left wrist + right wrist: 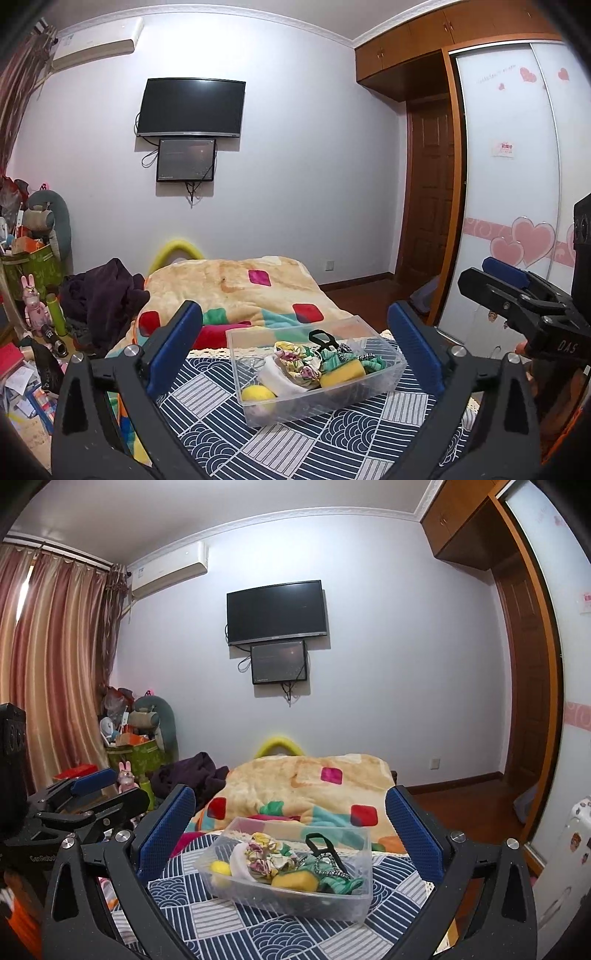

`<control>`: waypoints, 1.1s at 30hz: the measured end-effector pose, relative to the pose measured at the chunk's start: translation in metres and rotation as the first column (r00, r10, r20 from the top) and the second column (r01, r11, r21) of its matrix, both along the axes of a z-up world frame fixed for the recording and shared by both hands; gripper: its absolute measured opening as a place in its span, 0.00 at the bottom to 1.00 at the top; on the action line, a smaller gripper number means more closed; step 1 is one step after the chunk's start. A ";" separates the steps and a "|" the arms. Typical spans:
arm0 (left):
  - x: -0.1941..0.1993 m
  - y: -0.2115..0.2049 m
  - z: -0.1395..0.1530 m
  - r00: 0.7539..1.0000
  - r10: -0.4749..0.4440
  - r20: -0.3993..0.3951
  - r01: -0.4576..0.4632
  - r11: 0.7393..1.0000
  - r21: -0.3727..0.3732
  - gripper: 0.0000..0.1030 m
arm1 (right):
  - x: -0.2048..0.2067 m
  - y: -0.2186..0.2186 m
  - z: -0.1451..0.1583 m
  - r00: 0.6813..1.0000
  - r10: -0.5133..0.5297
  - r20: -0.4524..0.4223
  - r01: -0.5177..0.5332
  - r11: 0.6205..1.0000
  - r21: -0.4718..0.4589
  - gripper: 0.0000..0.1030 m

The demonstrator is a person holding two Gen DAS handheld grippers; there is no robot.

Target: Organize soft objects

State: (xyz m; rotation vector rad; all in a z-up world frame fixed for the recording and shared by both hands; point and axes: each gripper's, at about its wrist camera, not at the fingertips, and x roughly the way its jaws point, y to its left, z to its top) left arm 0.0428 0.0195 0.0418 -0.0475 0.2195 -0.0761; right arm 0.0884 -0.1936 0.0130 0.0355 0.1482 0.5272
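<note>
The clear plastic bin [317,373] sits low and centre in both views on the blue patterned cloth [207,435], already holding scrunchies [295,363], a yellow sponge [342,374] and a yellow ball [258,395]. Both the left gripper [295,350] and right gripper [290,834] hover spread and empty. Any further reach is best made from above, clear of the bin's thin walls.

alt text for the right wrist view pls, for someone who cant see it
A clear plastic bin of soft items, including scrunchies and yellow sponges, sits on a navy patterned cloth on a bed, framed by the open right gripper. The left gripper is at the left edge; a dark TV hangs on the far wall.
</note>
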 end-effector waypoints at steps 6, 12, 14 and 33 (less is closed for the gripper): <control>0.000 0.000 -0.001 1.000 -0.002 -0.003 0.002 1.000 -0.002 0.99 | 0.000 0.000 0.000 1.000 -0.001 0.000 0.001 1.000 0.000 1.00; 0.001 0.000 -0.002 1.000 -0.004 -0.005 0.004 1.000 -0.002 0.99 | -0.001 -0.001 0.001 1.000 0.000 0.001 0.000 1.000 0.001 1.00; 0.001 0.001 -0.002 1.000 -0.002 -0.005 0.002 1.000 -0.001 0.99 | 0.000 -0.001 0.001 1.000 0.000 0.001 0.000 1.000 0.001 1.00; -0.006 -0.003 -0.001 1.000 -0.024 0.005 0.024 1.000 0.003 0.99 | -0.004 -0.001 0.006 1.000 0.001 0.007 -0.001 1.000 0.006 1.00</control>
